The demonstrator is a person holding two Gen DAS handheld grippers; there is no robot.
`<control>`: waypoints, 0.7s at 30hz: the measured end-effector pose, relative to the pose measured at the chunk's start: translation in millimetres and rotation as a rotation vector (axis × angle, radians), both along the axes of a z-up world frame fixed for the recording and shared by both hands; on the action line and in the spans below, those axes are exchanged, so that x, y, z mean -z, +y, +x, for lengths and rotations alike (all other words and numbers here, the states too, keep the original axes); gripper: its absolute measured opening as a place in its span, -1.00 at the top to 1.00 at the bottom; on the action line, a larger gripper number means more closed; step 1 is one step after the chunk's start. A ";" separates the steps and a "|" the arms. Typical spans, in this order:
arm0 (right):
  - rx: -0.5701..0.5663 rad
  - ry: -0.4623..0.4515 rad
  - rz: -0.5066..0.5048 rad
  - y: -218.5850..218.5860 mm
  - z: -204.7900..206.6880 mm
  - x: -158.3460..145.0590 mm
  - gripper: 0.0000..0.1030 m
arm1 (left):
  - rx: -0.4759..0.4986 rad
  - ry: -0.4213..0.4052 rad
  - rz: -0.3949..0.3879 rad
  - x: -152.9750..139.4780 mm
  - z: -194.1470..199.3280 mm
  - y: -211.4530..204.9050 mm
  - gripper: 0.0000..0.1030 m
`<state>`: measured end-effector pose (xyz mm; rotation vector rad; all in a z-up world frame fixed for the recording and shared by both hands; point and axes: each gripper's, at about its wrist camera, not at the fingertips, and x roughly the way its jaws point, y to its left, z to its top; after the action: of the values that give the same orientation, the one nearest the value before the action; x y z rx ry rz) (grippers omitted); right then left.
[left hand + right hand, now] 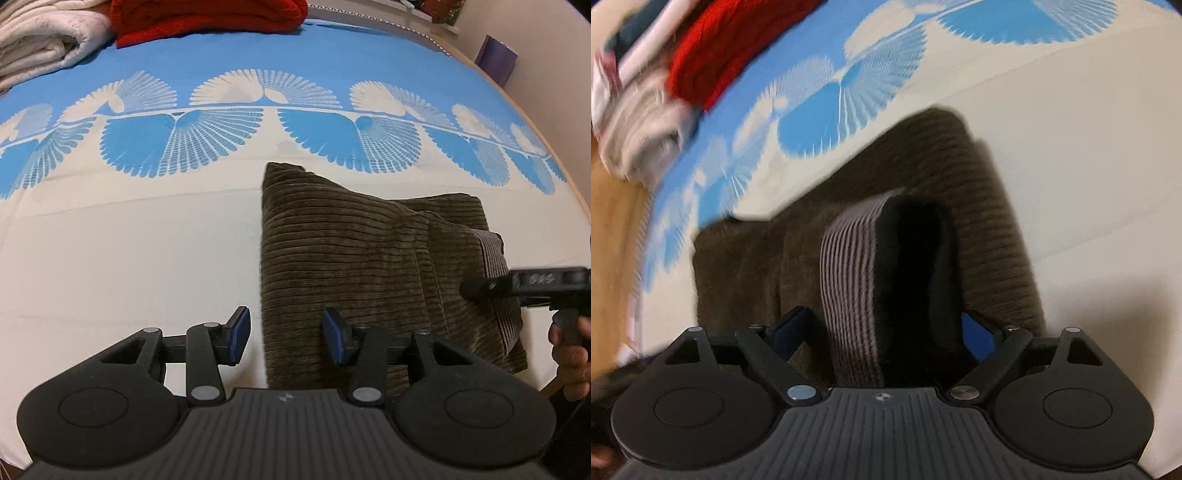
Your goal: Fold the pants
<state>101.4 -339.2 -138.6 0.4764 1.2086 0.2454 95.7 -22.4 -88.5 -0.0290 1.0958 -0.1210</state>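
The folded brown corduroy pants [351,258] lie on the cream part of a bedspread with a blue fan pattern [147,240], near the bed's edge. The left gripper [287,338] hovers with jaws partly apart, straddling the pants' left edge without pressing it. The right gripper [886,328] stands wide around a raised, paler striped fold of the pants [853,277], its pads apart from the cloth.

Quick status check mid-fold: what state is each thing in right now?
Brown corduroy pants: folded, flat on bedspread.
Striped waistband flap: raised, between right gripper's jaws.
Left gripper: open, straddling pants' edge.
Red knit: folded.
White blanket: folded.
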 end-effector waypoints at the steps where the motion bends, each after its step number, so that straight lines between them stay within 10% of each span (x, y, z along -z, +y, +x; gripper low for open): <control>1: -0.011 -0.016 -0.018 4.2 -0.8 -1.9 -0.16 | 0.002 -0.006 -0.001 -4.0 -6.0 -0.4 0.06; 4: -0.031 -0.102 -0.027 7.7 -9.8 -19.7 0.27 | 0.007 -0.016 -0.009 -7.0 -7.3 0.3 0.06; 10: -0.028 -0.432 0.121 -29.4 -58.4 -88.6 0.35 | 0.017 -0.052 -0.044 -14.0 -8.9 -3.4 0.06; 15: 0.102 -0.111 -0.091 -64.1 -41.9 -34.7 0.35 | 0.073 -0.058 -0.007 -12.2 -5.7 -25.0 0.06; 21: 0.034 -0.201 -0.099 -53.5 -35.2 -39.2 0.31 | 0.242 -0.129 0.069 -35.2 12.1 -50.5 0.21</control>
<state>66.2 -392.8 -99.4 0.3769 1.0102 0.1983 107.8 -72.9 -53.2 0.1714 0.9713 -0.2984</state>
